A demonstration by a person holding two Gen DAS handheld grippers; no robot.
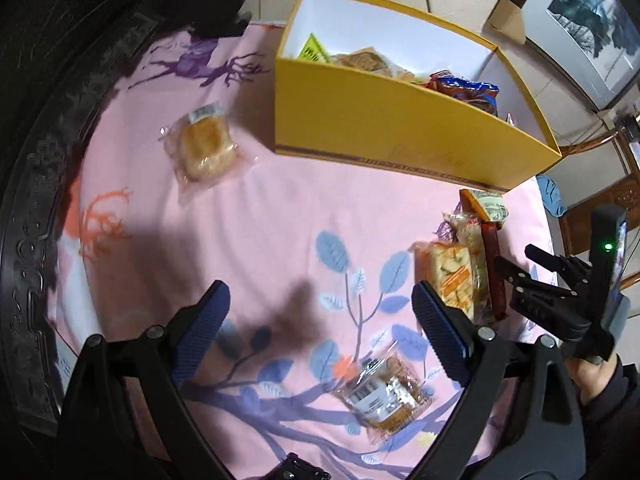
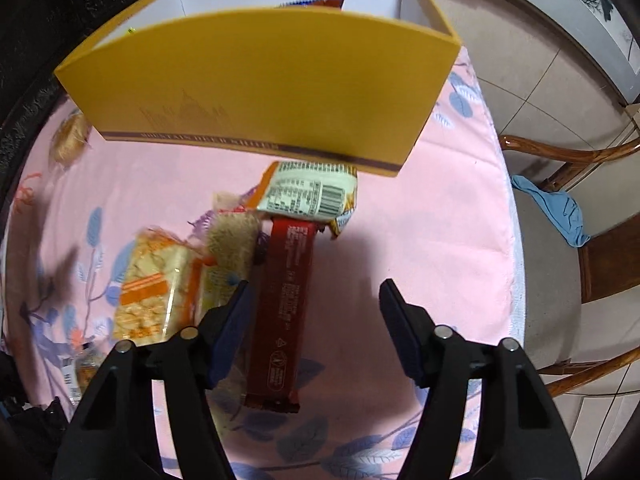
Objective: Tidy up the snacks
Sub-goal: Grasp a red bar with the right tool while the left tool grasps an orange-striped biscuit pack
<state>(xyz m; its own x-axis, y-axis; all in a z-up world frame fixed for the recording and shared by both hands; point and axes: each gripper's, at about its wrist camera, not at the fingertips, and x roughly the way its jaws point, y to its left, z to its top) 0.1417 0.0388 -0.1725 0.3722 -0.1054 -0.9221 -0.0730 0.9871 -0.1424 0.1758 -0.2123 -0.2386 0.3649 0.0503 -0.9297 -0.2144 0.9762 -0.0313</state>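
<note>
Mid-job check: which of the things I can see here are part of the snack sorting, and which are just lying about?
Part of the job: yellow box, wrapped bun, red bar, cracker pack, barcode packet, clear-wrapped biscuit pack.

Just lying about: blue cloth on the wooden chair, framed picture.

Yellow box contents mostly hidden behind its front wall in the right wrist view, print on red snack bar too small to be read, clear-wrapped biscuit pack blurred, round pastry partly hidden behind the box corner
</note>
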